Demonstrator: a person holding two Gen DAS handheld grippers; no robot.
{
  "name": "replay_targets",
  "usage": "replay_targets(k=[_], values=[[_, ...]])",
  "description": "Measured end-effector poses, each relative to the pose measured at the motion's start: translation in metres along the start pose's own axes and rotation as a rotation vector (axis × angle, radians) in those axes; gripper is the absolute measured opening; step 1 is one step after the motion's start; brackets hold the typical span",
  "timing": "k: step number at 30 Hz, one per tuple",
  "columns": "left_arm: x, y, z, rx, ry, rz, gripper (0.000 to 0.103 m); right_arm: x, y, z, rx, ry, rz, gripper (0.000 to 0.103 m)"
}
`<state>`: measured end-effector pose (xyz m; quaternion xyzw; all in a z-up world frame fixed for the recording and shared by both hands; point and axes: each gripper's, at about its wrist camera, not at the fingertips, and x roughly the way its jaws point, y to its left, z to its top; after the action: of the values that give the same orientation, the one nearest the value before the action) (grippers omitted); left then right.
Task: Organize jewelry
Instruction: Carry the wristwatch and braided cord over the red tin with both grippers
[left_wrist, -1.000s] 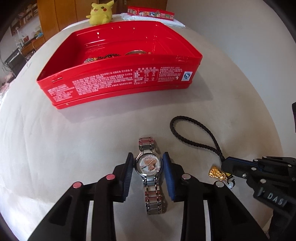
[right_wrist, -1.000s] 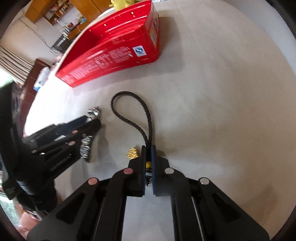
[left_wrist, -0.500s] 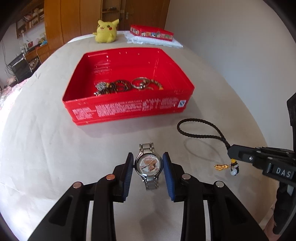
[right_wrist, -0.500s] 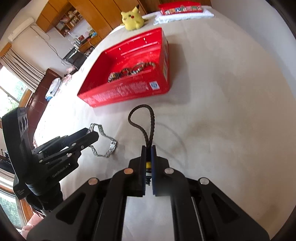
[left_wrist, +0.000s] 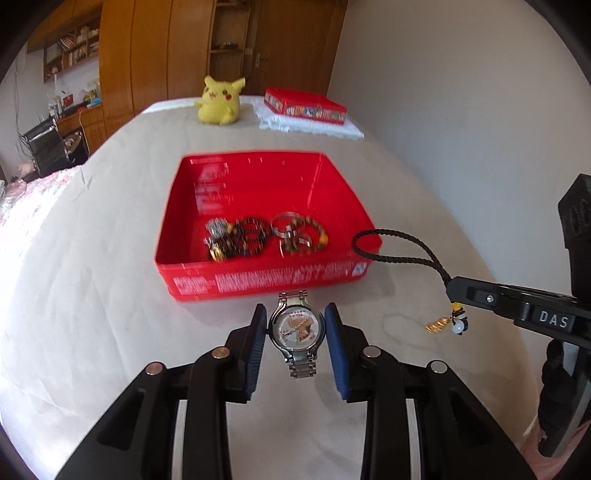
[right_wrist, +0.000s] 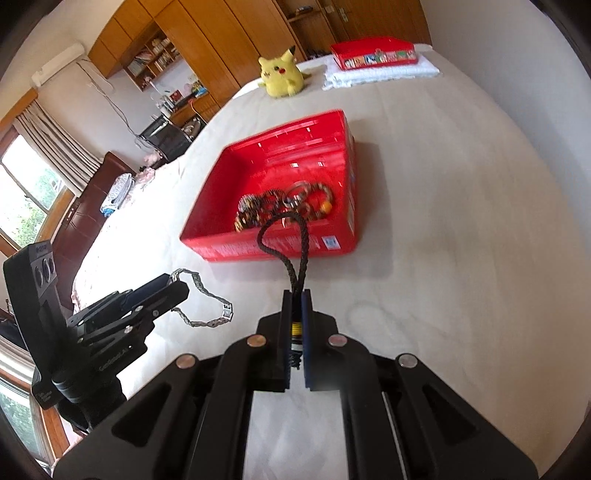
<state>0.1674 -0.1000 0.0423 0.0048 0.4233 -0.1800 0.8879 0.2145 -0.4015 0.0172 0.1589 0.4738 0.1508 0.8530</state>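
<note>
Ahead of both grippers, on the bed's beige cover, sits the red tin, already carrying a cluster of bracelets and rings along its near wall. Our left gripper has its fingers clenched on the case of the wristwatch, whose metal band hangs loose below, its long axis running toward the tin. Our right gripper has its fingers pinched on the neck of the black braided cord, loop pointing forward over the tin's near rim and the gold charm dangling under the fingers. We judge both pieces are lifted clear of the cover. The tin lies straight ahead of each; the right looks nearer its rim. The tin's far half is bare, giving room to drop without snagging. The yellow plush toy stands well beyond.
</note>
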Motion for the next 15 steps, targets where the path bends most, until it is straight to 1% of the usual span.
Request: replay_targets(k=[6,8,10,15], values=[[-0.006,0.011,0.038,-0.019,-0.054,0.014,0.032,0.001,0.013,0.035,-0.017,-0.032,0.013,0.003],[-0.004,0.016,0.055,-0.024,-0.081,0.034,0.032,0.005,0.017,0.052,-0.02,-0.044,0.018,0.003],[0.001,0.021,0.071,-0.029,-0.1,0.052,0.032,0.013,0.021,0.066,-0.023,-0.047,0.024,0.003],[0.027,0.038,0.096,-0.059,-0.101,0.09,0.032,0.041,0.028,0.099,-0.032,-0.042,0.004,0.003]])
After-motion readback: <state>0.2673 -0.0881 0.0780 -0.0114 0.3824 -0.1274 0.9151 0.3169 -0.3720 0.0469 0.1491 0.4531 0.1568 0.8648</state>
